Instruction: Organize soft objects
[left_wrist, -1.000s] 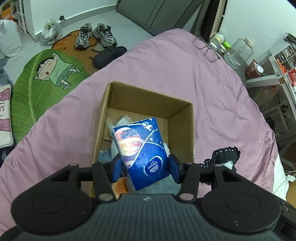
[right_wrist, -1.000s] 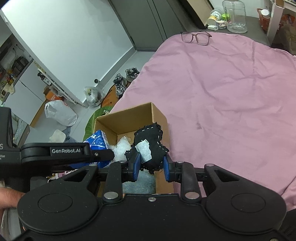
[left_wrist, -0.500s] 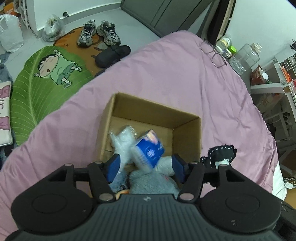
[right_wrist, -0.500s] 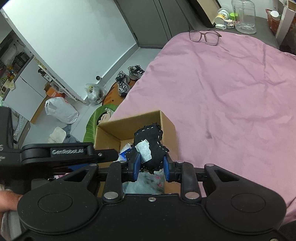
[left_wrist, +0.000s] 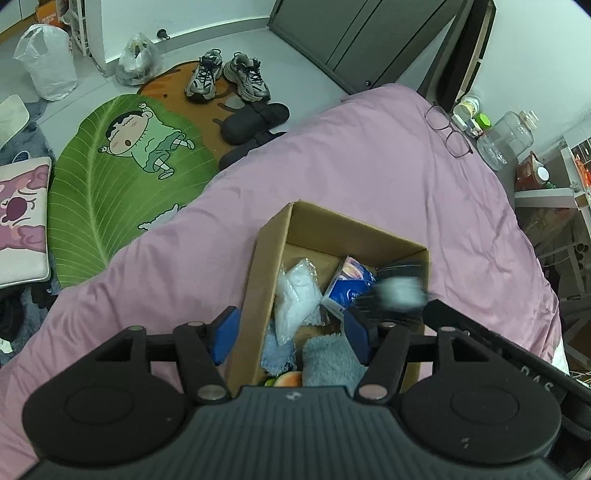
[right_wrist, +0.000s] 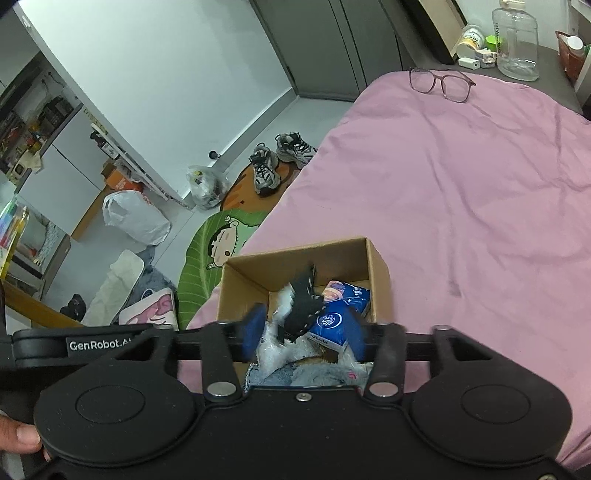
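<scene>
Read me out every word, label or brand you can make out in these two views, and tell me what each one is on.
"GenRobot.A", then cut off: on the black bar of the left gripper, seen from the right wrist.
"Vinda": on the blue tissue pack in the cardboard box.
Smaller print on the pack's side: too blurred to read.
Jar labels beside the bed: too small to read.

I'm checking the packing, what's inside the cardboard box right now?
Inside the cardboard box: blue tissue pack, clear plastic bag, grey-blue fluffy cloths, a blurred black fabric piece. Its floor is mostly covered.
</scene>
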